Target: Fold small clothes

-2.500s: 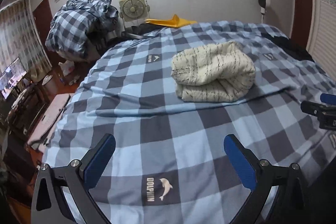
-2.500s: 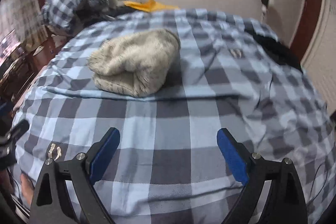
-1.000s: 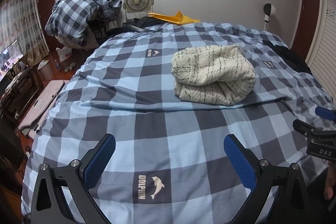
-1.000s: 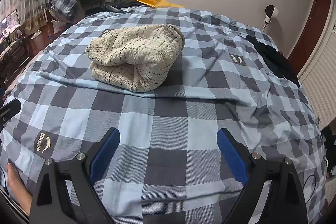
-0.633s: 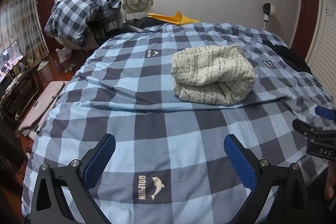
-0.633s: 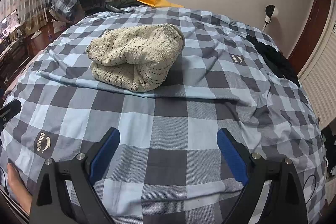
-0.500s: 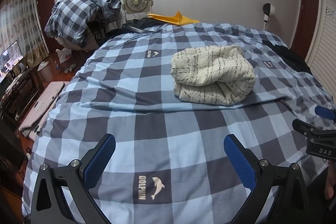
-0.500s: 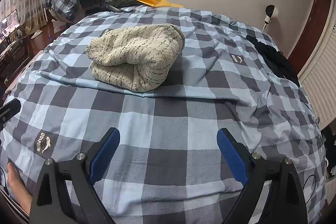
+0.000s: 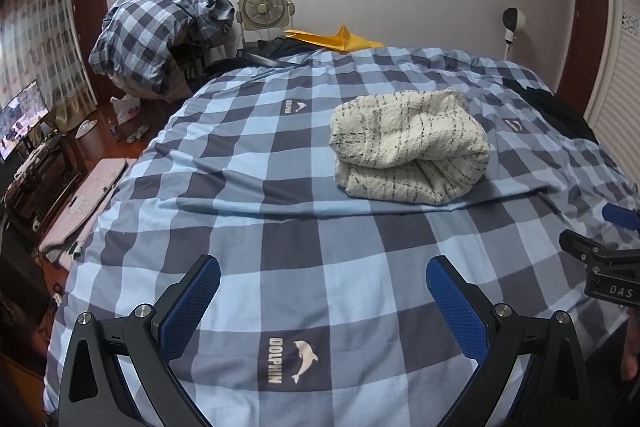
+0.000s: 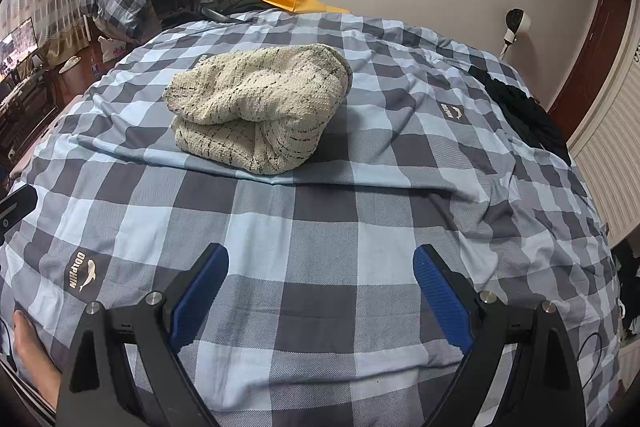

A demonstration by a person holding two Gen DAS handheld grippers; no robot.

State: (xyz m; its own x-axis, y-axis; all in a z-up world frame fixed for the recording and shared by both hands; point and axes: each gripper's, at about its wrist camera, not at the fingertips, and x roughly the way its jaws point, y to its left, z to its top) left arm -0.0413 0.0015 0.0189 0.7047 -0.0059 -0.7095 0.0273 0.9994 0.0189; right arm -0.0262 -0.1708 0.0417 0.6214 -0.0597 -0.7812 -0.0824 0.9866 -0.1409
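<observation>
Left wrist view showed the left gripper (image 9: 323,291) hanging over the bed's (image 9: 248,187) near edge, its blue pads spread wide and holding nothing, a dolphin logo (image 9: 294,366) on the checked cover just beyond them. Farther in, right of the bed's middle, the sweater (image 9: 408,145) lay in a thick cream bundle, doubled over itself, a crease in the cover running along its near side. At that view's right edge the right gripper (image 9: 600,247) showed only in part. From its own camera, the right gripper (image 10: 320,281) was likewise spread and empty above the near edge, with the sweater (image 10: 260,103) left of centre and well apart from both tools. A dark garment (image 10: 524,115) lay at the bed's far right edge.

Judging by the neat bundle and the idle grippers, the fold looked finished, or nearly so, and the moment fell between steps. Any next move would likely call for a reach across the cover, either to square up the bundle's loose lower lip or to take another garment.
</observation>
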